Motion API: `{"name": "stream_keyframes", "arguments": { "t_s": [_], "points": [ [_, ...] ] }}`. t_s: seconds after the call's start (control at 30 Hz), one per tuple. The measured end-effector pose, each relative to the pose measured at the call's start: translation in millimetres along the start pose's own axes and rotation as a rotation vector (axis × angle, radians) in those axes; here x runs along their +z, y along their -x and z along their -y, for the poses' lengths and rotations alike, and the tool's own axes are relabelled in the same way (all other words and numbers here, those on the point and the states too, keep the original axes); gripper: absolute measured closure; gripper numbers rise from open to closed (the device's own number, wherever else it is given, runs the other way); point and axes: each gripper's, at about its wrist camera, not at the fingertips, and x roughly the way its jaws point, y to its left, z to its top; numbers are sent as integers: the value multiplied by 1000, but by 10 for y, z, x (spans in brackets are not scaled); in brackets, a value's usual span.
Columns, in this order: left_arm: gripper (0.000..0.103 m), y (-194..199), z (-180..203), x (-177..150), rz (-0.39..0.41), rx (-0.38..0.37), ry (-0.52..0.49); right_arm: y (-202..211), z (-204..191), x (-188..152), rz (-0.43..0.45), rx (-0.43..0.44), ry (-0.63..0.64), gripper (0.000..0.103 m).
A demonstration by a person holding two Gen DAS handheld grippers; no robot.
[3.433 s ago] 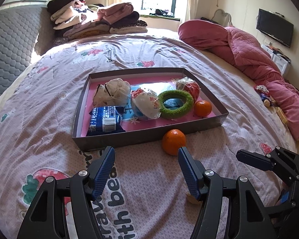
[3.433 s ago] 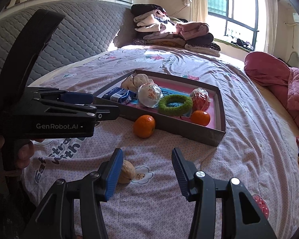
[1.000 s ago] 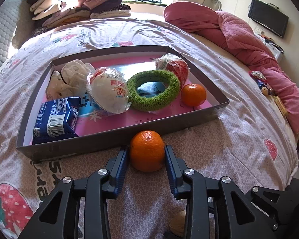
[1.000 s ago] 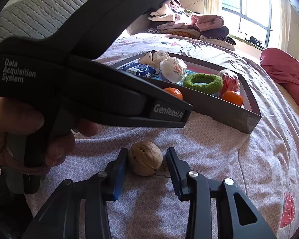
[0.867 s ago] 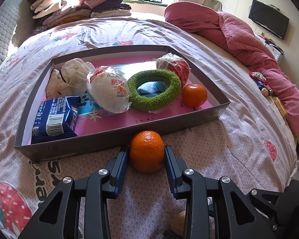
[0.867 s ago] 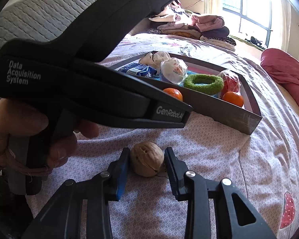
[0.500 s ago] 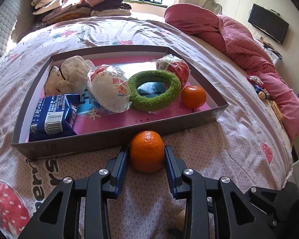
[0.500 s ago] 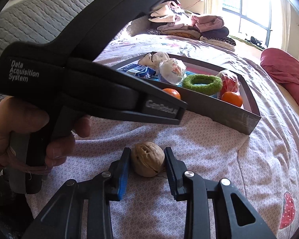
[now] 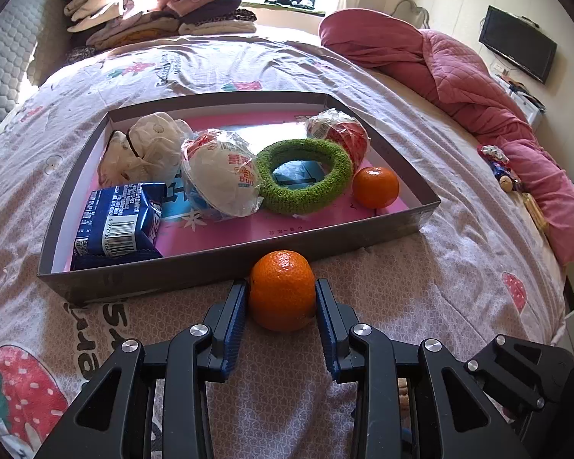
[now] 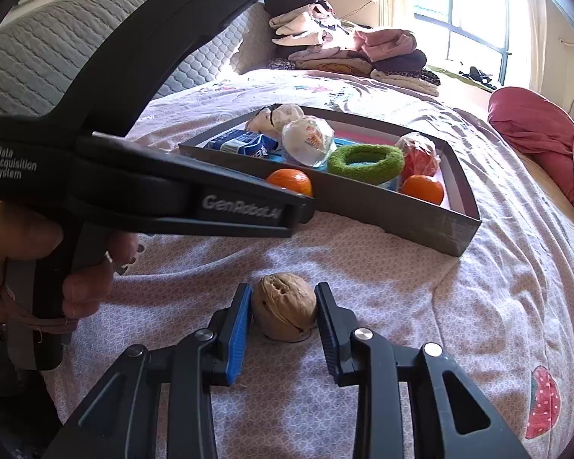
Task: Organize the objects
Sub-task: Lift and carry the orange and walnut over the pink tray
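My left gripper (image 9: 281,298) is shut on an orange mandarin (image 9: 281,290) just in front of the grey tray's near wall (image 9: 218,264). The same mandarin (image 10: 290,181) shows in the right wrist view behind the left gripper's body (image 10: 164,195). My right gripper (image 10: 284,310) is shut on a brown walnut (image 10: 284,305) on the bedspread. The tray (image 10: 409,214) holds a second mandarin (image 9: 375,186), a green ring (image 9: 304,175), a white wrapped ball (image 9: 222,174), a red wrapped ball (image 9: 340,130), a blue packet (image 9: 119,222) and a cream cloth bundle (image 9: 145,145).
The tray lies on a pink patterned bedspread (image 9: 432,290). A red quilt (image 9: 478,88) is piled at the right. Folded clothes (image 9: 157,4) are stacked at the head of the bed. A hand (image 10: 72,267) holds the left gripper close on the left.
Both grippers moved in from an open stance and closed, the left on the mandarin, the right on the walnut. In the last second both grips hold and the left view has risen slightly.
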Motion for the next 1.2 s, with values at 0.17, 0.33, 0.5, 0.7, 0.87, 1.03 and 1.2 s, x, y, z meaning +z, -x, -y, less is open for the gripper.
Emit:
{"name": "stream_keyframes", "arguments": {
  "t_s": [0.17,0.33,0.5,0.7,0.87,1.03,1.2],
  "points": [
    [67,43,6,-1,6,2,-4,11,29,20,8,-12,-7,69],
    [67,92,14,-8,11,9,-11,24,50,37,16,-29,-11,69],
    [67,176,3,-8,24,22,-16,37,102,48,25,-45,-27,69],
    [67,267,-15,-4,42,36,-18,43,148,70,34,-65,-40,69],
    [67,328,-20,-5,52,37,-18,61,191,111,45,-76,-51,69],
    [67,399,-23,8,68,39,-19,85,217,168,66,-85,-59,69],
    [67,477,-40,21,90,53,-21,128,252,236,85,-91,-62,69]
  ]
}}
